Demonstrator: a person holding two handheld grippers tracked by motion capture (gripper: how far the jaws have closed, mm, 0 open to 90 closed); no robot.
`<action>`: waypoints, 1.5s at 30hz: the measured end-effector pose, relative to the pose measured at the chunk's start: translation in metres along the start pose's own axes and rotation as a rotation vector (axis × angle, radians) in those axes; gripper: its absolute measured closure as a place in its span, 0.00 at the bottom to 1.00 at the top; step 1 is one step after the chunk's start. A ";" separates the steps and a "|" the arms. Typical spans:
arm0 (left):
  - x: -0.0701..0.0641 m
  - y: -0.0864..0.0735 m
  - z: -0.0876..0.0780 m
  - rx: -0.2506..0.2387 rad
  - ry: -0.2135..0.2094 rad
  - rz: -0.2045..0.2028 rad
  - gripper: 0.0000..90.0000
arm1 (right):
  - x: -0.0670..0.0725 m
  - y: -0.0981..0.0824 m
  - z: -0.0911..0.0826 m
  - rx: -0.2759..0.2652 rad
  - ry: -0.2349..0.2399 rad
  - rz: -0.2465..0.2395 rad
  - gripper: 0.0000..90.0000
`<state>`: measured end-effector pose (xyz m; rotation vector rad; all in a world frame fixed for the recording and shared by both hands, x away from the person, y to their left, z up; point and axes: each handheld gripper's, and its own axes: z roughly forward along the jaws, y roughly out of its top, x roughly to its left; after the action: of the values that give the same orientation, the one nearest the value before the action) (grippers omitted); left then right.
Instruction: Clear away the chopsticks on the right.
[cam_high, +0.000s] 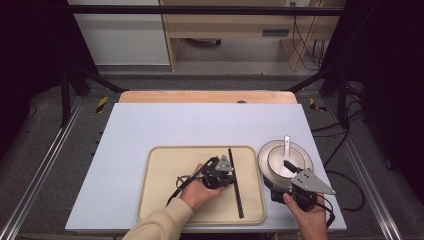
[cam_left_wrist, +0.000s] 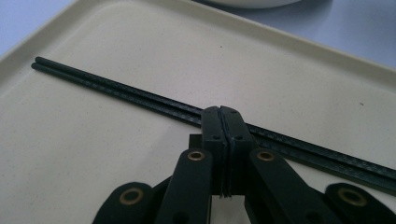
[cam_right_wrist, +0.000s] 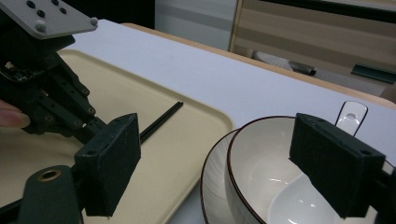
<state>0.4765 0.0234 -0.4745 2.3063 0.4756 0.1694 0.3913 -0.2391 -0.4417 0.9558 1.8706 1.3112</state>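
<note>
**Chopsticks on the tray, bowl beside it**

A white rectangular table (cam_high: 150, 125) carries a beige plastic tray (cam_high: 165, 200) and, just right of it, a white ribbed plate (cam_high: 265, 155) bearing a dark-rimmed white bowl (cam_high: 277, 157) with a white ceramic spoon (cam_high: 287, 145). The left gripper (cam_left_wrist: 223, 116), jaws together and empty, touches the pair of black chopsticks (cam_left_wrist: 116, 91) lying on the tray. The right gripper (cam_right_wrist: 224, 163) hangs with jaws apart over the bowl.

Grey floor (cam_high: 45, 150), wooden furniture (cam_high: 240, 25) behind, dark curtains (cam_high: 30, 45) flanking.

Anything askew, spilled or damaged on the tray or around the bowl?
Nothing stands out. The chopsticks lie paired and parallel on the tray; the bowl sits upright on its plate with the spoon inside. No spills or damage visible.
</note>
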 end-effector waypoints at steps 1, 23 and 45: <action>0.000 0.000 0.001 -0.002 -0.003 0.000 0.99 | 0.000 0.000 0.000 0.000 0.000 -0.001 0.18; 0.001 -0.001 -0.009 -0.089 0.000 -0.008 0.99 | 0.006 0.002 0.001 -0.009 0.007 0.010 0.17; 0.037 -0.093 -0.140 -0.332 0.215 -0.061 0.61 | 0.045 0.021 0.051 0.021 0.030 0.010 0.15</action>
<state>0.4473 0.1901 -0.4436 1.9554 0.5781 0.4361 0.4144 -0.1718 -0.4407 0.9620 1.9081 1.3209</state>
